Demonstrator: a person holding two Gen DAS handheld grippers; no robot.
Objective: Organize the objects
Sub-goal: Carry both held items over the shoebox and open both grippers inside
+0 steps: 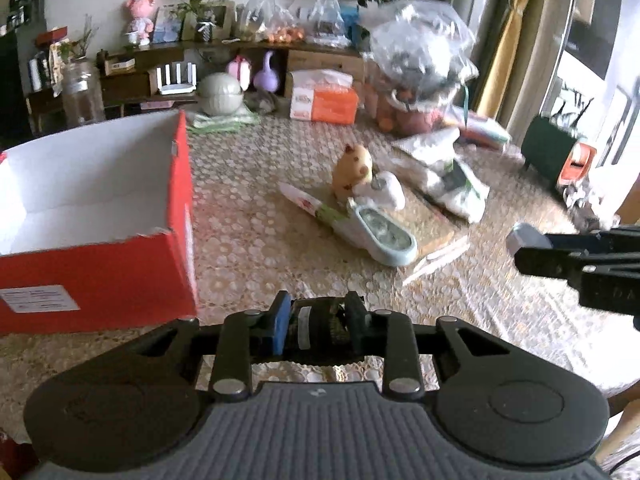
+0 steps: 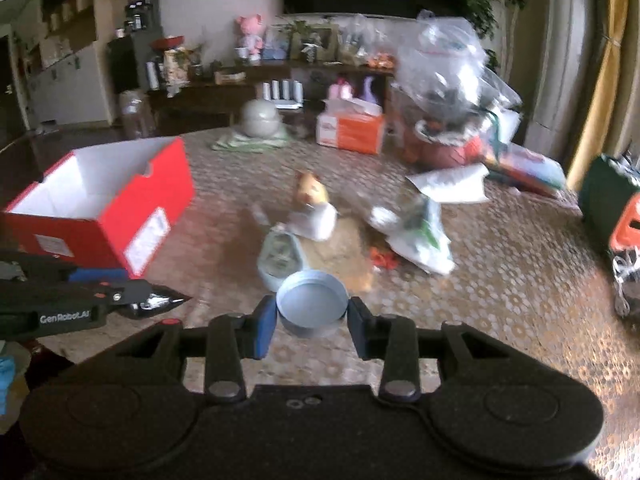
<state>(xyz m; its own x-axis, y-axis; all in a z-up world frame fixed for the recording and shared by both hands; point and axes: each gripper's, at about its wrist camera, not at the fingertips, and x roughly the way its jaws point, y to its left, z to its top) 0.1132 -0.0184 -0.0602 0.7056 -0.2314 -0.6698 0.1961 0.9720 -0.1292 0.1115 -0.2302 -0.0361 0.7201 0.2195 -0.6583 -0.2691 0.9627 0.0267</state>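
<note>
My left gripper (image 1: pixel 318 320) is shut on a small dark object (image 1: pixel 316 326) with a pale label. In the right wrist view the same object shows as a black piece with a pointed tip (image 2: pixel 160 300). My right gripper (image 2: pixel 312 320) is shut on a round light-blue tin (image 2: pixel 312 306), held above the table. An open red shoebox (image 1: pixel 100 240) (image 2: pixel 100 208) with a white inside stands to the left of both grippers. Ahead, mid-table, lie a bear figure (image 1: pixel 352 168) (image 2: pixel 310 194), a pale blue oval case (image 1: pixel 380 236) (image 2: pixel 280 256) and a tube (image 1: pixel 308 204).
White and green packets (image 1: pixel 452 176) (image 2: pixel 416 232) lie right of the figure. At the far side of the table (image 2: pixel 520 300) are an orange tissue box (image 1: pixel 324 102) (image 2: pixel 350 128), a lidded pot (image 1: pixel 220 94) and a full clear bag (image 1: pixel 420 60) (image 2: pixel 444 80). A green container (image 2: pixel 604 200) stands at the right edge.
</note>
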